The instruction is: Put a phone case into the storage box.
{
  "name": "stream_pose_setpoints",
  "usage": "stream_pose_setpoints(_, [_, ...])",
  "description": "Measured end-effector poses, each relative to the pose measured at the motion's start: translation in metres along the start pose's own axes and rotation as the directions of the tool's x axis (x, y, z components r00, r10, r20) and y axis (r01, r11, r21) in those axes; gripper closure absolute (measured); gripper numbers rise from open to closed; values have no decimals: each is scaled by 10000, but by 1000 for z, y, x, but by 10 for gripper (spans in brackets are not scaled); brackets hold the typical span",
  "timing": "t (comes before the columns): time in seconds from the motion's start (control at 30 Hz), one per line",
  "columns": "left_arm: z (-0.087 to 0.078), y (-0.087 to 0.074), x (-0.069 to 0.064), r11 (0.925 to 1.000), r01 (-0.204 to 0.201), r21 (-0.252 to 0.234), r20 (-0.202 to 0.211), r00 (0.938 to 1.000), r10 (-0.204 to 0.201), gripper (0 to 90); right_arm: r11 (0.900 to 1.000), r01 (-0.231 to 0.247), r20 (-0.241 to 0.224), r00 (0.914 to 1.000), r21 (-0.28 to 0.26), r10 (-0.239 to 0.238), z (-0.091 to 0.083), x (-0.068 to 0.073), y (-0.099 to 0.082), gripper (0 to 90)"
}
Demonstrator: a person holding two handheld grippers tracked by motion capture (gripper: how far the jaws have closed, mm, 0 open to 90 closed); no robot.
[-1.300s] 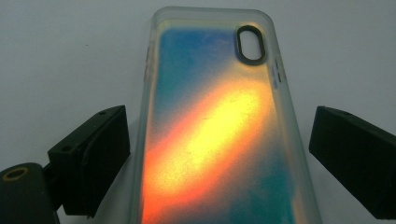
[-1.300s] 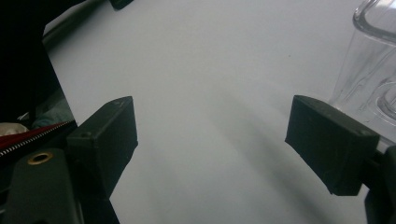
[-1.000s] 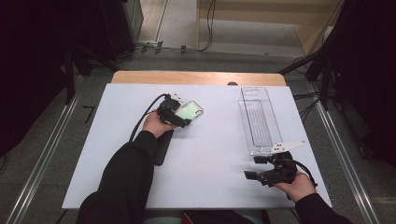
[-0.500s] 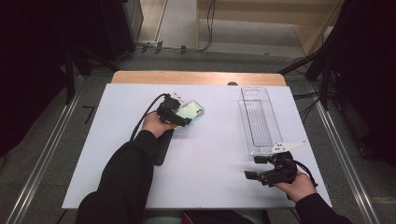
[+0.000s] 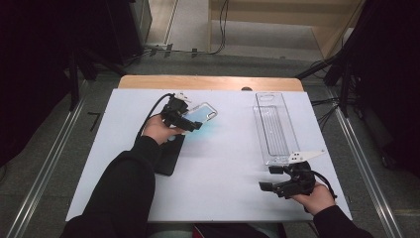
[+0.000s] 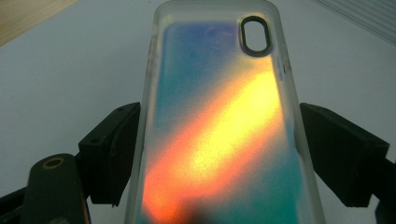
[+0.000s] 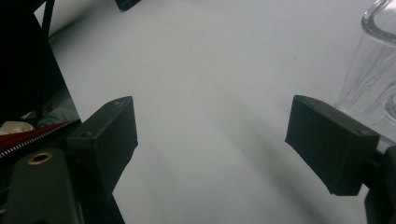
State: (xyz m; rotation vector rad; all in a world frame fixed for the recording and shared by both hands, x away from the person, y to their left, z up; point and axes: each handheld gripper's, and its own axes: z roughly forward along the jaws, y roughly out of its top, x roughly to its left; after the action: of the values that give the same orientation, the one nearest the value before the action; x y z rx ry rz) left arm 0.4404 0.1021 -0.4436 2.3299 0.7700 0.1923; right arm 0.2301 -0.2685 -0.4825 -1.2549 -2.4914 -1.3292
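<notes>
phone case: light, flexible, slick, held off the white table toward its far left | left gripper: jaws clamp its long edges, so grip gently at mid-length | right gripper: jaws spread, empty, beside the clear tray

A white table with a wooden far edge stands on grey floor — cables trail behind, darkness at both sides.

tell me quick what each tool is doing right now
left tool: shut on the phone case, lifted off the table.
right tool: open, holding nothing, beside the clear plastic tray.
</notes>
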Motion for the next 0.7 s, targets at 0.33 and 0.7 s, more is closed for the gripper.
stream_pose_setpoints(0.33, [-25, -15, -17, 9978, 510, -424, 392, 9980, -493, 172, 9999, -101, -47, 9999, -14, 101, 2, 1, 2, 147])
stream_pose_setpoints(0.7, [-35, -35, -33, 9932, 1054, -484, 605, 9929, -1025, 172, 9999, -89, -24, 10000, 86, 89, 4, 1, 3, 147])
